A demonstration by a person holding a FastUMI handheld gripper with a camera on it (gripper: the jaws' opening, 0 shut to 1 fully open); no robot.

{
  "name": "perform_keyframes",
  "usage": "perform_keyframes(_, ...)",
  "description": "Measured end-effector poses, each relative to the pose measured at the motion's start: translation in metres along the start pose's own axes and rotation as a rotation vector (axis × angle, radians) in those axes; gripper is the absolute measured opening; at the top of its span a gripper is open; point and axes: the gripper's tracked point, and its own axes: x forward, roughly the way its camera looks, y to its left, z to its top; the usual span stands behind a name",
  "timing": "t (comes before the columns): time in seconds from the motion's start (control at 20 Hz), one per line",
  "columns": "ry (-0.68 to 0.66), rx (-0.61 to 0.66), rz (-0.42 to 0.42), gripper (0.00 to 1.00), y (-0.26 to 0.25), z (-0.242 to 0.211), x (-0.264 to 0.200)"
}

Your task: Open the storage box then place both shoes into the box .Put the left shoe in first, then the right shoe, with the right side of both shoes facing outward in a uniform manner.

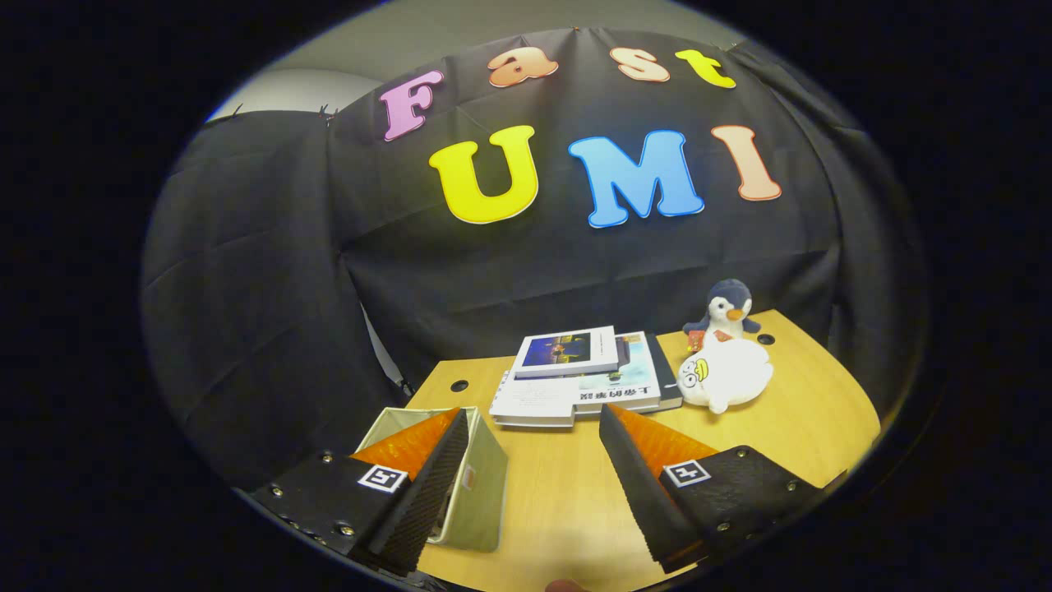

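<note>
Two fingers of our gripper [526, 427] stand spread wide with nothing between them, above the light wooden table [559, 493]. We see the pale fabric storage box [481, 485] low beside the left finger, partly behind it, so we judge the coming move must swing leftward and down.

The claw [526, 423] has two wedge-shaped fingers [427, 485] spread wide apart, their inner faces finely ribbed. Each finger widens back into a textured plate studded with small round screws and bearing a square black-and-white marker.
</note>
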Motion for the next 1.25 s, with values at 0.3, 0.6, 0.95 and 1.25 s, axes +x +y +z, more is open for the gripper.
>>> perform_keyframes(0.3, -0.127, -0.067, -0.031, 0.98, -0.056, 0.04, -0.039)
perform_keyframes(0.6, -0.219, -0.14, -0.097, 0.97, -0.103, 0.062, -0.072)
perform_keyframes(0.95, -0.25, -0.099, -0.128, 0.97, -0.139, 0.064, -0.089)
perform_keyframes(1.25, -0.277, -0.092, -0.145, 0.97, -0.15, 0.069, -0.096)
